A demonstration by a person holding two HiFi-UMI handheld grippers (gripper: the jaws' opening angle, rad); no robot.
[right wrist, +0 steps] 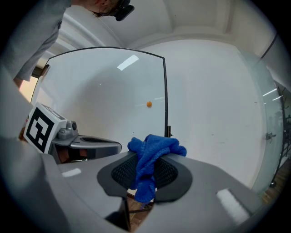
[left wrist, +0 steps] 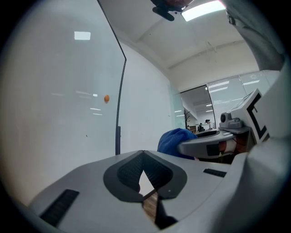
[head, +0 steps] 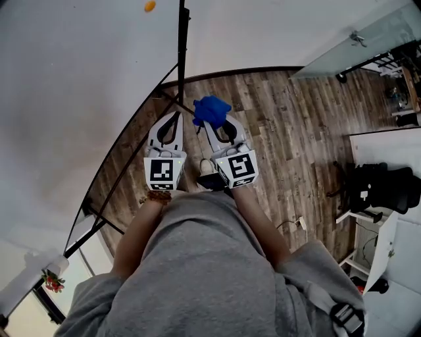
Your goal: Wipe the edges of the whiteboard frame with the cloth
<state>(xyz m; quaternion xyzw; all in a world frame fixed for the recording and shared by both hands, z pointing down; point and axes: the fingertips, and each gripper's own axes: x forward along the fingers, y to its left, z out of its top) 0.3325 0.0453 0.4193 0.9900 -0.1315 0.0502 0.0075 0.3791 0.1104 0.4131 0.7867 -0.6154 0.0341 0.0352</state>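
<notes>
The whiteboard (head: 72,92) stands at my left, glossy white with a thin black frame (head: 180,66) down its right side. A small orange magnet (head: 150,6) sticks on it. My right gripper (head: 212,122) is shut on a blue cloth (head: 210,110), held a little right of that frame edge and apart from it. In the right gripper view the cloth (right wrist: 152,152) bunches over the jaws, with the frame (right wrist: 165,91) behind. My left gripper (head: 175,117) is beside it, shut with nothing held. In the left gripper view the frame (left wrist: 119,113) rises straight ahead.
The board's black stand legs (head: 99,220) run across the wooden floor (head: 283,131) below. A black office chair (head: 381,187) and a white desk (head: 388,148) stand at the right. A glass partition (head: 358,43) is at the far right.
</notes>
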